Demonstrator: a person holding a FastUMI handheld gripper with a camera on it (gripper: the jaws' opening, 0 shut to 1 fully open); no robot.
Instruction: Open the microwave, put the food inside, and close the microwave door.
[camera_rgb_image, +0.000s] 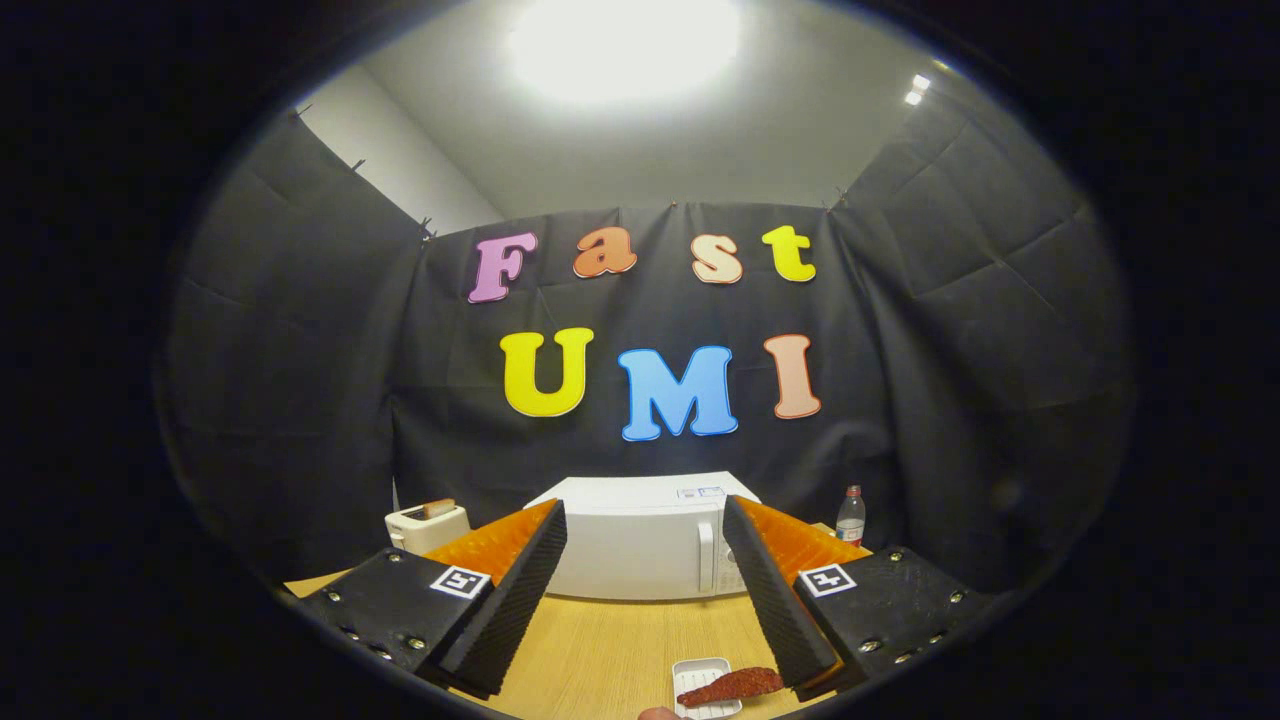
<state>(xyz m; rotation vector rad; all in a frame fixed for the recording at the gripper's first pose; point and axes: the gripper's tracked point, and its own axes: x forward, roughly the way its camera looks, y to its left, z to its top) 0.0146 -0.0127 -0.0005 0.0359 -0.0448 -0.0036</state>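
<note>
The tongs (645, 560) are spread wide and hold nothing, hanging above the desk (610, 650) in front of the microwave (640, 540). The microwave stands at the back of the desk with its door closed, seen between the two fingers. Nearer than the microwave, a small white tray (700, 672) carries a reddish-brown piece of food (735, 685). Left of the microwave sits a toaster (425, 527); right of it stands a bottle (851, 516).
</note>
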